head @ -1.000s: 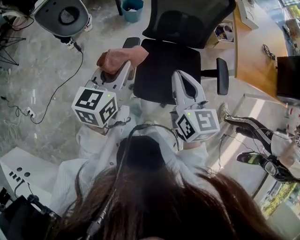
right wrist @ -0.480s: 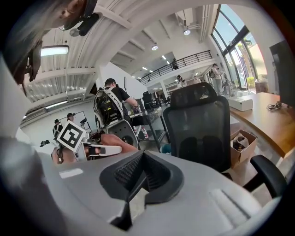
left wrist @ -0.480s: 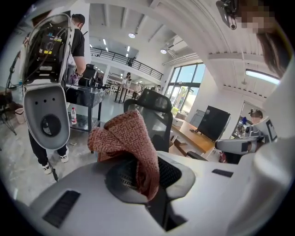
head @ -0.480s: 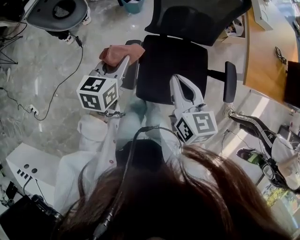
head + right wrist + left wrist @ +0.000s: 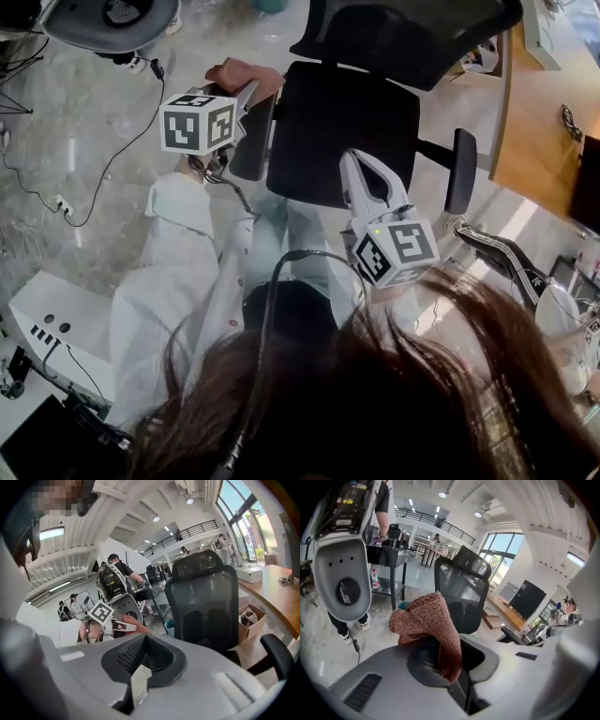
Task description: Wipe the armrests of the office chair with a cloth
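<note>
Head view: shows left gripper (image 5: 242,94) holding a reddish cloth (image 5: 236,73) at the left armrest's (image 5: 253,142) far end, right gripper (image 5: 356,161) over the seat (image 5: 342,131) front. Left gripper view: shows jaws clamped on the reddish cloth (image 5: 436,625). Right gripper view: shows jaws pressed together, empty.

The cloth (image 5: 426,623) is showing a rusty red-brown in a nubbly weave. The chair (image 5: 342,131) is showing black all over, its back a fine mesh, and both armrests (image 5: 253,145) are showing black too. The left gripper (image 5: 246,96) and right gripper (image 5: 361,161) are wearing pale grey, their cubes (image 5: 199,122) carrying black-and-white square patterns. The floor (image 5: 94,122) is showing mottled grey, the table (image 5: 539,122) orange-brown.
</note>
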`<move>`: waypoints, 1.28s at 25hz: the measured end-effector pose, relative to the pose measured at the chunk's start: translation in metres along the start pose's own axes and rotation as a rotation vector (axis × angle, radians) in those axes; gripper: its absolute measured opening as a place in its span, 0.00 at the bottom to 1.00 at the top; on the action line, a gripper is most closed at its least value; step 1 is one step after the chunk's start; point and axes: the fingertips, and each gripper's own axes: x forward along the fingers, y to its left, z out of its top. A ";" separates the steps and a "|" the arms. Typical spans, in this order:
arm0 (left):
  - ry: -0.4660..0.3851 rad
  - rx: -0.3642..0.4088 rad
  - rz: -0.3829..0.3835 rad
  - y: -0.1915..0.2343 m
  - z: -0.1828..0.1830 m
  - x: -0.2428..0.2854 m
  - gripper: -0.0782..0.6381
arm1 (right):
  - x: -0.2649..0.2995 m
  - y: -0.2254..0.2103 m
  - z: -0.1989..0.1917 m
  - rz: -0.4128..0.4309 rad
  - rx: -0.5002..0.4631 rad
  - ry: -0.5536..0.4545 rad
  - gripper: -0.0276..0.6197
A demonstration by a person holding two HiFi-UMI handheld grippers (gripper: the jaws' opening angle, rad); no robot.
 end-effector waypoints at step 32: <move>0.230 -0.159 0.032 -0.017 -0.161 -0.047 0.17 | 0.012 0.029 -0.004 0.053 -0.010 0.023 0.05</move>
